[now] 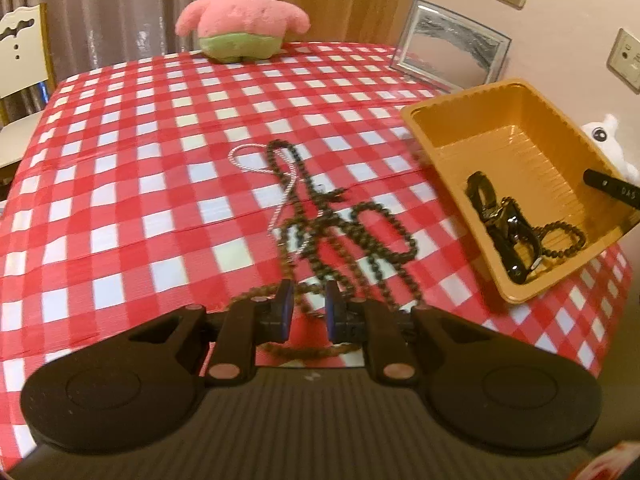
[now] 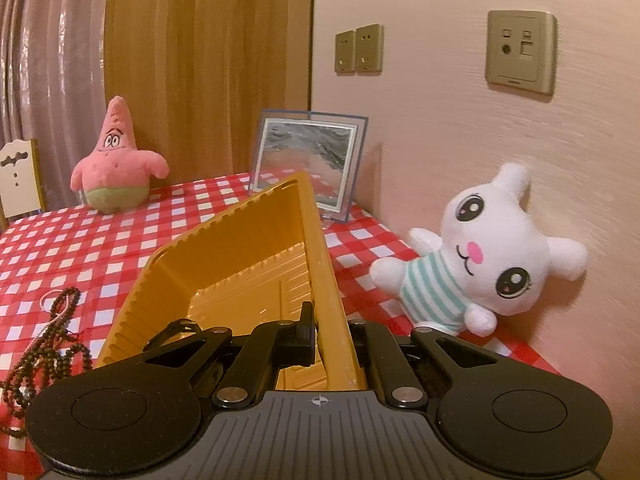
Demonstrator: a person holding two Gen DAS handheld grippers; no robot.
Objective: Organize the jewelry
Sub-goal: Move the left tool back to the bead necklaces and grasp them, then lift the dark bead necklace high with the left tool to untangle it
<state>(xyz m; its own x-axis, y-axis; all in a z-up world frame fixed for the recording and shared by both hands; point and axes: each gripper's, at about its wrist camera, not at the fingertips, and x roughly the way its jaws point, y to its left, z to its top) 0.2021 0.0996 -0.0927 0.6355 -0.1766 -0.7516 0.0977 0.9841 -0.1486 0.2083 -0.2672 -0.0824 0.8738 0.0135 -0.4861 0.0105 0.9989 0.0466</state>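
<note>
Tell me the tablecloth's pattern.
Red and white checks, on the tablecloth; clearest in the left wrist view.

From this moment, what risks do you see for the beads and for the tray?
1. The right gripper grips one wall of the tray, which looks tilted. The keychain inside may slide or spill.
2. The bead strands cross each other and a silver cord. The left gripper, jaws open around one strand, may drag the whole tangle along.
3. The beads lie near the table's front edge, so a pull could drop them.
</note>
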